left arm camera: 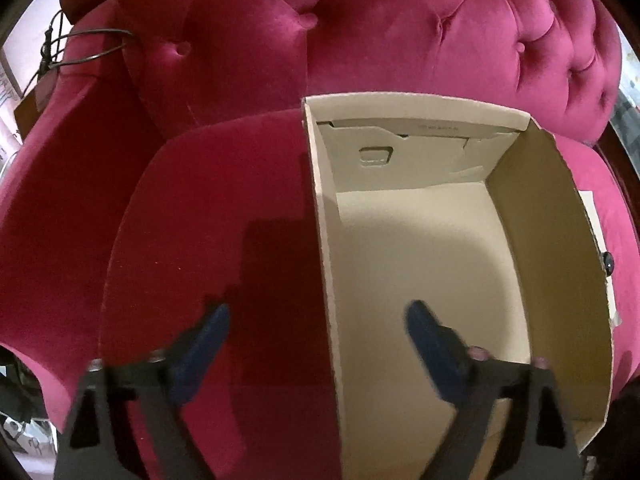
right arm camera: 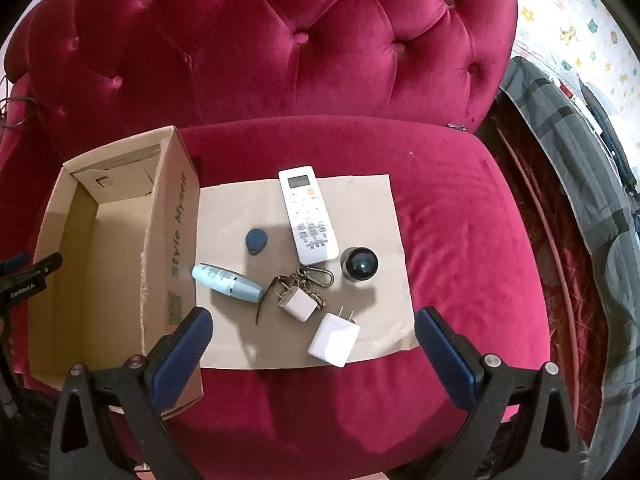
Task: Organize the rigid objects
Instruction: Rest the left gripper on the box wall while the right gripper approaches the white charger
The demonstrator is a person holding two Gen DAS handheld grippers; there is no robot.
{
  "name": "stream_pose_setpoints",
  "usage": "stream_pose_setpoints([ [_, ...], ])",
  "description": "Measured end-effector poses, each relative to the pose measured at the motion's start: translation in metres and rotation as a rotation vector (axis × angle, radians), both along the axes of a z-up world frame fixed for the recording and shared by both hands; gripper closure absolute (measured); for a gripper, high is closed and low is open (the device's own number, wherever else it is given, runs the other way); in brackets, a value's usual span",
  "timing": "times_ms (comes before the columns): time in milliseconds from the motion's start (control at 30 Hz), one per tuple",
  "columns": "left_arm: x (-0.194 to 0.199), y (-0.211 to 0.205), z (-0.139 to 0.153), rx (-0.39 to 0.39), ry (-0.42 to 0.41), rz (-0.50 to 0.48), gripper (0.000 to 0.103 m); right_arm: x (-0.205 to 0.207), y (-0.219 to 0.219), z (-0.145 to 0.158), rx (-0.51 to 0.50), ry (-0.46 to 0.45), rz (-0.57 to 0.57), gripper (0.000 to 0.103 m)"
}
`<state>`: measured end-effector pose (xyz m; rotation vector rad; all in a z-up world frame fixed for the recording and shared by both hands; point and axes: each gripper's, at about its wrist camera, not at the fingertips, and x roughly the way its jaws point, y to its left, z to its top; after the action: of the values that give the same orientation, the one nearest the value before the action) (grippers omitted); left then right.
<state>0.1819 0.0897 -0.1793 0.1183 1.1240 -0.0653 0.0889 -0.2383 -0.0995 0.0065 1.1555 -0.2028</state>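
Sofa seat [right arm camera: 460,216]: yielding, so the empty cardboard box [right arm camera: 100,248] is risking tipping | left gripper [left arm camera: 318,322]: gaping, straddling the box's left wall, holding nothing | right gripper [right arm camera: 314,334]: gaping over the white charger [right arm camera: 334,339], which is crowding the smaller plug [right arm camera: 300,304] and keyring [right arm camera: 316,276] on the paper sheet [right arm camera: 368,200], inviting snagging.

Both views are fisheye: straight edges bow, and black corners ring each picture. Indoor light falls from above and behind the cameras, moderately bright, saturating the crimson sofa [right arm camera: 312,52]. In the left wrist view a hard dark shadow lies on the seat cushion [left arm camera: 224,208] beside the cardboard box [left arm camera: 552,216], whose floor is evenly lit, its inner right wall dimmer. The near fingers [left arm camera: 208,332] are smeared by motion blur. In the right wrist view the picture is sharper; soft shadows trail towards the camera from the small things on the paper sheet [right arm camera: 372,208], and a small highlight glints on the dark round cap [right arm camera: 359,267].
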Motion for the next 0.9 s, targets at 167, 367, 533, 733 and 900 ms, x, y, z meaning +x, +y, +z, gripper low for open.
stream_pose_setpoints([
  [167, 0.005, 0.003, -0.007, -0.016, 0.031, -0.002, 0.070, 0.001, -0.003, -0.005, -0.003, 0.008, -0.010, 0.000],
  [367, 0.004, 0.003, -0.007, -0.063, 0.040, -0.023, 0.087, 0.004, -0.010, -0.010, -0.019, 0.012, -0.023, 0.000],
  [533, 0.003, 0.002, -0.007, -0.064, 0.038, -0.017, 0.087, 0.005, -0.016, -0.023, -0.033, 0.027, -0.032, 0.000],
  [733, 0.006, 0.003, -0.008, -0.070, 0.030, -0.021, 0.087, 0.009, -0.025, -0.046, -0.025, 0.044, -0.037, 0.000],
  [900, 0.002, 0.003, -0.005, -0.065, 0.025, -0.034, 0.087, 0.012, -0.037, -0.071, 0.001, 0.080, -0.069, 0.000],
])
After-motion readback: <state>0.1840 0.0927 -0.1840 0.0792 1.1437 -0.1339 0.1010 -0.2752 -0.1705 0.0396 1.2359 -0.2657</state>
